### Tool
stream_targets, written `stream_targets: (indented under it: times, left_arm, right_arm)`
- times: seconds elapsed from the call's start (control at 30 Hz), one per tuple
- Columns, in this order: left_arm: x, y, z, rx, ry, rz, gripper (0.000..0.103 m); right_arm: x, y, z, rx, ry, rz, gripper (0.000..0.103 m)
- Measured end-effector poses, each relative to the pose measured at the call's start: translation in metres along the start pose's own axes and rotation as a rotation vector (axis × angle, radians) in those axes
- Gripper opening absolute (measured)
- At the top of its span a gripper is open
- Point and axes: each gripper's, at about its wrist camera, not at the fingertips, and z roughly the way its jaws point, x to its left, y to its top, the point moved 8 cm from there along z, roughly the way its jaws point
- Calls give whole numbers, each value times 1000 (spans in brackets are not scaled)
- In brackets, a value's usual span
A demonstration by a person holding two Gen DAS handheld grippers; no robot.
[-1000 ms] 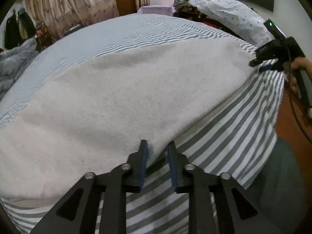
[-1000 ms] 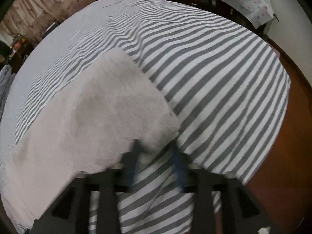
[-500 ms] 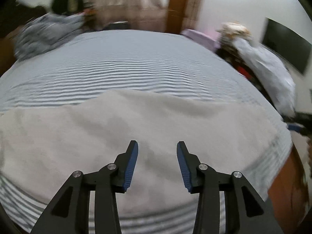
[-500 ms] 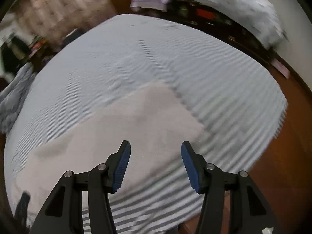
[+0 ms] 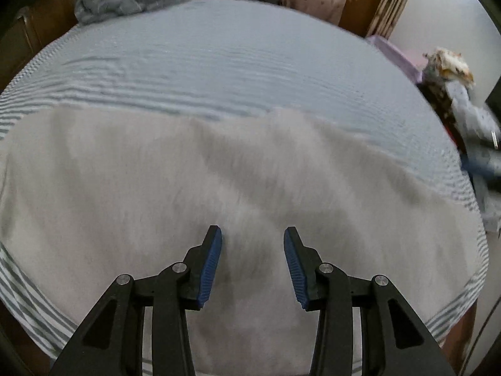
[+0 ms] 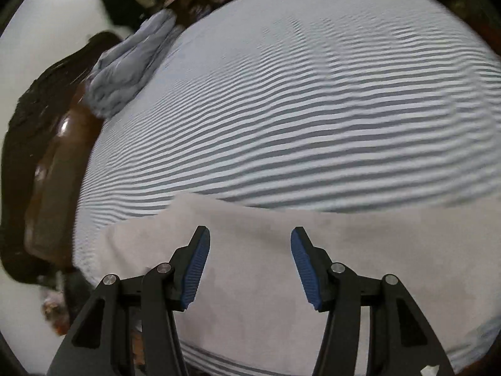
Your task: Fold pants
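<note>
- Pants [image 5: 162, 188] lie flat on striped bed [image 5: 219, 62], near its front edge.
- Soft, floppy, light; grab by a corner or edge.
- Left gripper [image 5: 253, 263] just opened, holds nothing.
- Right gripper [image 6: 249, 268] open, empty.

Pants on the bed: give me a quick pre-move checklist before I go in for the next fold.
1. Left tongs free of cloth: ok, open after just widening, nothing between the blue pads.
2. Right tongs free of cloth: ok, open, nothing gripped.
3. Pants released and lying on the striped bed sheet: ok, neither tongs is on them.
4. Pants lying smooth: cannot tell, both views are blurred; soft creases show near the far edge.
5. Sheet beyond the pants free for a fold: ok, only a bundled blue quilt sits at the far end.
6. Which end is the waistband: cannot tell.
</note>
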Motion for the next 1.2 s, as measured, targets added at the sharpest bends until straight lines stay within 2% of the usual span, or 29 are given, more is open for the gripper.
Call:
stream_targets:
  times: [0.03, 0.17, 0.4, 0.5, 0.6, 0.7, 0.77, 0.87, 1.0, 1.13, 1.2]
  left_arm:
    - [4, -7, 4, 15, 11, 11, 43]
    - [11, -20, 3, -8, 22, 49, 43]
    - [14, -25, 3, -24, 2, 42, 43]
    - [15, -26, 4, -38, 5, 50, 43]
    - [15, -28, 4, -52, 10, 68, 43]
    - [17, -32, 4, -62, 6, 71, 43]
    - [17, -32, 4, -65, 2, 62, 43]
    - [19, -31, 5, -70, -3, 58, 43]
    - [14, -40, -4, -76, -2, 61, 43]
    - [14, -41, -5, -80, 6, 66, 43]
    - [13, -43, -5, -83, 11, 69, 43]
  right_arm:
    - [9, 5, 13, 23, 14, -10, 52]
    - [39, 25, 71, 121, 30, -49, 52]
    - [61, 31, 152, 289, 76, -35, 52]
    - [69, 26, 180, 373, 114, -16, 48]
    - [79, 15, 188, 421, 148, -58, 45]
    - [88, -1, 175, 448, 195, -148, 45]
    - [96, -18, 167, 481, 236, -228, 44]
    - [100, -48, 165, 538, 251, -345, 44]
    - [102, -59, 172, 521, 249, -394, 44]
    - [110, -36, 185, 444, 354, -289, 47]
    - [112, -24, 193, 427, 434, -193, 47]
